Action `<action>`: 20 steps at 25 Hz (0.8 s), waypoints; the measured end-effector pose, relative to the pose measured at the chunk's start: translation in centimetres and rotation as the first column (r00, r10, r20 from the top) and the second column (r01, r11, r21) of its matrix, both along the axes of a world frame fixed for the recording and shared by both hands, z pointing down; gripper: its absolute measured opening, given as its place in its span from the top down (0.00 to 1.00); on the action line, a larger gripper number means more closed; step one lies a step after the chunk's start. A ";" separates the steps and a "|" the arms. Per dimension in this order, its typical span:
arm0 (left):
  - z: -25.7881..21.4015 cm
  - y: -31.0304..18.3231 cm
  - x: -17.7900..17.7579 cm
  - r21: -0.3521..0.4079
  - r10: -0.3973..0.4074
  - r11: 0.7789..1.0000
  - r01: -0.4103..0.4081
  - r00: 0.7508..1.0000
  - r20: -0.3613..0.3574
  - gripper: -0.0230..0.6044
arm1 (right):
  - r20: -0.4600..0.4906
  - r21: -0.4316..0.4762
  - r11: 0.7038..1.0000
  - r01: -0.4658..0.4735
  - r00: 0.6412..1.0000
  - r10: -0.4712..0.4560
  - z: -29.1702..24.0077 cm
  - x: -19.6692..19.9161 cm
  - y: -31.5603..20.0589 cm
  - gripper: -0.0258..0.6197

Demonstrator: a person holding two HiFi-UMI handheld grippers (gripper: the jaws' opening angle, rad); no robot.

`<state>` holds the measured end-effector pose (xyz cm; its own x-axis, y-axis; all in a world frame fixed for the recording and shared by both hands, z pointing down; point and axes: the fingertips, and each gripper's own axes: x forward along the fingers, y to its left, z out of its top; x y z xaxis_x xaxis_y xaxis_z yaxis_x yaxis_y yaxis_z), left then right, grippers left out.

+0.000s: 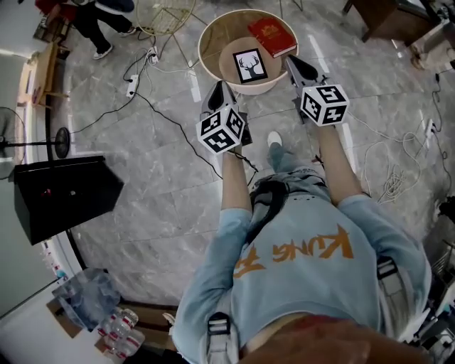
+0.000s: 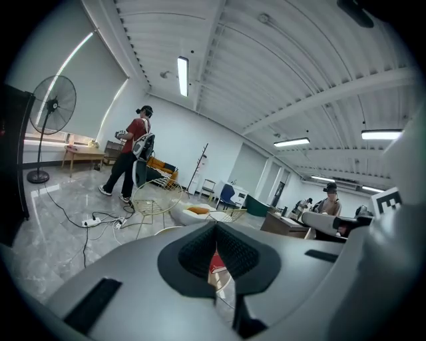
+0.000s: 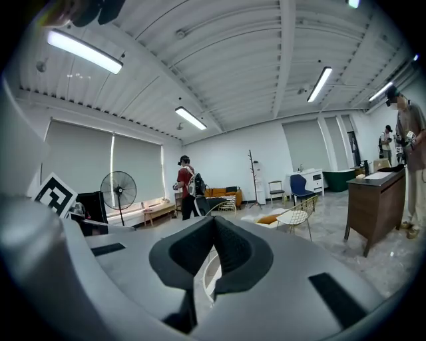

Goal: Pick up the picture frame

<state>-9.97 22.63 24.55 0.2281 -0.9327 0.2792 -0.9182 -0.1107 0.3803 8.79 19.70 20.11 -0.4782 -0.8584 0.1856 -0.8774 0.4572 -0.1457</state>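
Grey marble floor (image 1: 163, 206), strewn with cables, lies under the person, whose shirt (image 1: 306, 263) fills the bottom of the head view. Both arms reach forward. The left gripper (image 1: 219, 89) and right gripper (image 1: 296, 65) each carry a marker cube. In their own views, both pairs of jaws are clenched with nothing between them.

Just past the tips stands a round table (image 1: 213, 67) with a raised rim. The frame (image 1: 250, 65), showing a deer's head, lies flat inside it near the front. It sits between the two grippers and neither touches it. A red book (image 1: 272, 36) lies just behind the frame. Farther off are a wire chair (image 1: 165, 15) and another person (image 1: 99, 21).

The step in hand looks like the approach, with no grasp begun. The next move probably calls for one gripper to spread its jaws and come down over the rim to an edge of the frame. A flat frame offers only a thin edge, so the jaws would need to get under or around it.
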 end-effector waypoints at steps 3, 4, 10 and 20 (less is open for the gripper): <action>-0.1 -4.7 2.2 -0.005 0.021 1.000 -0.021 1.000 0.021 0.93 | 0.018 -0.006 1.000 -0.027 0.999 0.027 0.0 2.7 -4.7 0.96; -0.1 -6.3 2.9 -0.007 0.030 1.000 -0.030 0.999 0.029 0.93 | 0.022 -0.011 0.999 -0.031 0.999 0.032 0.3 3.3 -6.2 0.96; -0.3 -14.1 5.5 -0.023 0.037 0.999 -0.036 0.997 0.072 0.93 | 0.063 -0.033 0.999 -0.002 0.998 0.004 0.9 4.3 -15.2 0.96; 1.4 -19.3 4.6 -0.056 0.012 0.998 -0.006 0.995 0.101 0.93 | 0.088 -0.080 0.995 0.067 0.994 -0.060 3.6 1.5 -21.8 0.96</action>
<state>-5.40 3.30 25.94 0.2041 -0.9131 0.3529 -0.9513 -0.1000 0.2915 10.27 -2.08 23.68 -0.5484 -0.8091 0.2110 -0.8296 0.4948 -0.2589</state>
